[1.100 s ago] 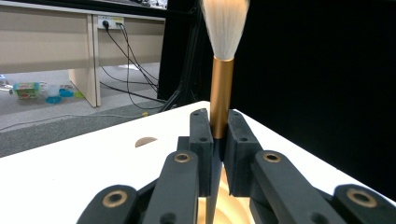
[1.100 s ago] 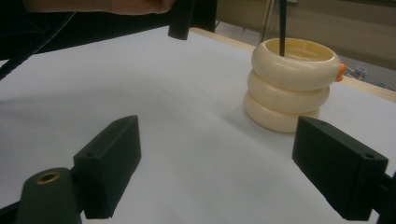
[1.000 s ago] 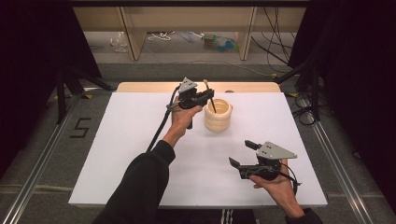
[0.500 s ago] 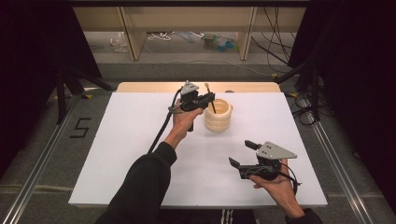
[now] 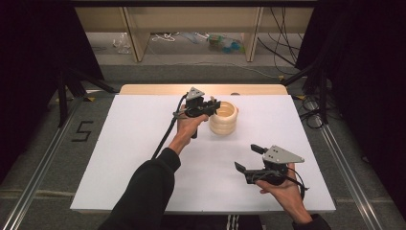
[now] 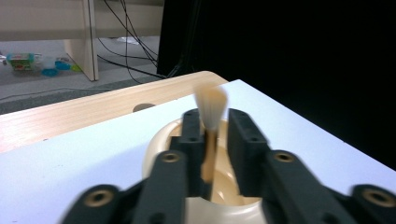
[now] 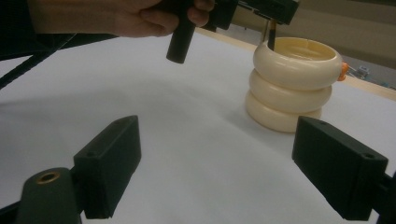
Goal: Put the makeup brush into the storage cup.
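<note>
A cream holder [image 5: 223,119] made of stacked rings stands on the white tabletop [image 5: 143,143] toward the back. My left gripper [image 5: 215,104] hovers over the holder's near rim. Its jaws have just been opening. In the left gripper view a pale brush [image 6: 210,105], bristles up and blurred, stands between the parted jaws of the left gripper [image 6: 215,128], with a gap on its right side. Below it is the mouth of the holder [image 6: 163,140]. In the right gripper view the brush's dark stem [image 7: 271,35] reaches into the holder [image 7: 292,84]. My right gripper [image 5: 247,157] rests open and empty at the front right.
A wooden strip [image 5: 158,89] with a small hole [image 6: 144,107] runs behind the white top. Beyond it are a shelf unit, cables and clutter on the floor. Dark curtains flank both sides. A small orange piece [image 7: 343,70] sticks out at the holder's side.
The brush stem that stuck out tilted from the left gripper over the holder no longer stands out in the high view. The left hand shifted slightly; the right hand kept still.
</note>
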A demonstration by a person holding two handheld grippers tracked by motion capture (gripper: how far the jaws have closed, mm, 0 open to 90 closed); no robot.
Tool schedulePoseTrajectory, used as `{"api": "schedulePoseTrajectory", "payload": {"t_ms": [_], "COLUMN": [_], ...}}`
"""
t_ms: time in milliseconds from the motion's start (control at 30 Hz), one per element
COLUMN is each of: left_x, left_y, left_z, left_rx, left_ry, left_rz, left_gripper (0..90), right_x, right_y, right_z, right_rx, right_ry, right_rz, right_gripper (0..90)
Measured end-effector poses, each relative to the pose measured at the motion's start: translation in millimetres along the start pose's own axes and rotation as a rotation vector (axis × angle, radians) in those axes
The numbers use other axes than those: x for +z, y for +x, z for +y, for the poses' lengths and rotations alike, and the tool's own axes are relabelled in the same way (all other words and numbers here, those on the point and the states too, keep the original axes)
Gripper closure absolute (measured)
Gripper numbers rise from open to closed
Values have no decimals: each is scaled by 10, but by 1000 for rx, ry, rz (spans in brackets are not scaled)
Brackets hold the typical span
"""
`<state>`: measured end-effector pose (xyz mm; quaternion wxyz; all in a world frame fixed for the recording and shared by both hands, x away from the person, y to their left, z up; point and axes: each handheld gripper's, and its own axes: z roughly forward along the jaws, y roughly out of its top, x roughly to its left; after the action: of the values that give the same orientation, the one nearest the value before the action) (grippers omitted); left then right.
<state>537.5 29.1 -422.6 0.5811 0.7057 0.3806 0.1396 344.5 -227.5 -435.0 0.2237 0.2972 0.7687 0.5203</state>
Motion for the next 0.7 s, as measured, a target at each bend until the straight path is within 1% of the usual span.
{"api": "schedulePoseTrajectory", "payload": {"t_ms": [33,100,133,233,267,367,400,467,533,567,600,667,700], "left_x": [-5,-36,-45,-106,-119,-196,-214,-261,-298,-313,-323,-348,-364], "left_y": [4,12,13,40,47,65,68,79,91,99,102,113,117], "left_z": [2,25,34,78,85,108,109,110,108,111,111,107,105], "left_rx": [-7,5,-5,-18,-18,7,7,7,11,23,17,10,21], "left_ry": [4,7,3,8,9,16,16,11,18,24,23,25,27], "left_rz": [5,36,42,69,65,79,81,75,63,61,62,50,49], "left_gripper": [630,530,479,378,362,339,319,306,305,301,291,278,268], "right_x": [0,2,3,7,12,15,12,6,12,16,17,8,7], "right_y": [0,-1,0,2,6,8,6,5,5,7,6,6,6], "right_z": [-1,-2,-3,-5,-7,-8,-7,-5,-7,-9,-8,-4,-5], "right_rx": [1,1,2,3,6,2,0,1,2,4,3,2,3], "right_ry": [0,3,3,1,-3,-4,-2,3,-2,-5,-5,4,3], "right_rz": [0,1,1,-1,-1,-5,-3,1,-5,-8,-7,1,1], "right_gripper": [164,164,164,163,163,163,163,163,163,163,163,163,163]}}
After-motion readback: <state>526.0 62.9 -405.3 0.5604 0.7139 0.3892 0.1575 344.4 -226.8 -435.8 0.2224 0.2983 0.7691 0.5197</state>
